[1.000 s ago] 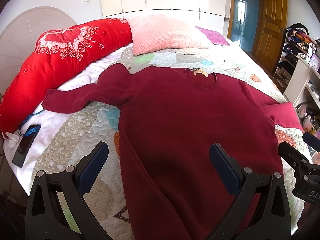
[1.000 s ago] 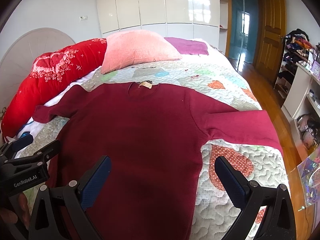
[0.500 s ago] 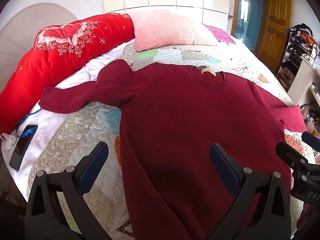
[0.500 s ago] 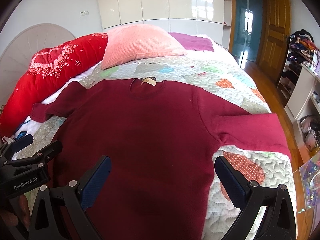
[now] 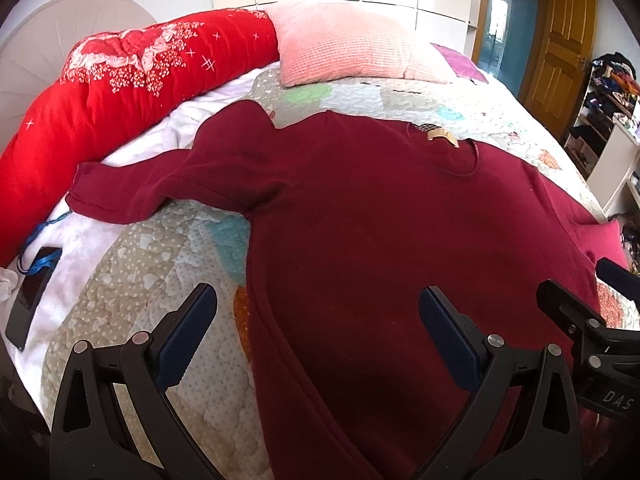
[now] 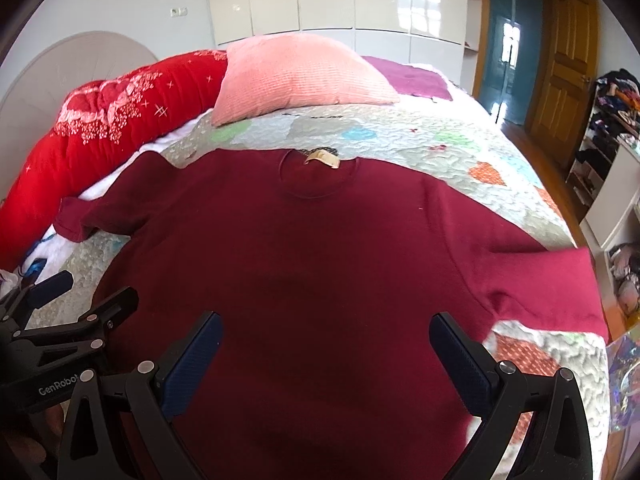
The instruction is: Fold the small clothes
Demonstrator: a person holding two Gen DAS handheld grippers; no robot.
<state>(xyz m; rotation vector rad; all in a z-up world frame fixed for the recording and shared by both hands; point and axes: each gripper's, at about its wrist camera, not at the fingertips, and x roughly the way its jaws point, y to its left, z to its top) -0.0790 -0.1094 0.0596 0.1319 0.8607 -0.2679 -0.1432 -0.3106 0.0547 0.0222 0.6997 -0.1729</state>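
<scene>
Left wrist view first: the left gripper (image 5: pixel 316 320) hangs low over the near part of the bed, fingers (image 5: pixel 188 336) spread wide with nothing between them. One finger sits over the patchwork quilt (image 5: pixel 132 280), the other over the body of the maroon sweater (image 5: pixel 380 220), so it straddles the sweater's left side edge. Can't tell whether the tips touch the fabric. The other gripper pokes into this view at the right edge.

Right wrist view, same deal: the right gripper (image 6: pixel 326 352) is aimed forward along the bed, fingers (image 6: pixel 460 360) wide apart and holding nothing, both hovering over the lower half of the sweater (image 6: pixel 320 240). The left gripper (image 6: pixel 60 312) shows up beside it at the left edge, close alongside, and its fingers look parted too.

The sweater lies flat and face up on the quilt, collar away from the grippers, a tan label (image 6: pixel 322 158) at the neck. Its left sleeve (image 5: pixel 132 192) stretches out toward the red bolster (image 5: pixel 120 80) and looks a bit rumpled; the right sleeve (image 6: pixel 552 280) runs to the bed's right edge.

Further back, a pink pillow (image 6: pixel 296 76) sits by the bolster. A dark phone (image 5: pixel 32 296) lies on the white sheet at the left.
</scene>
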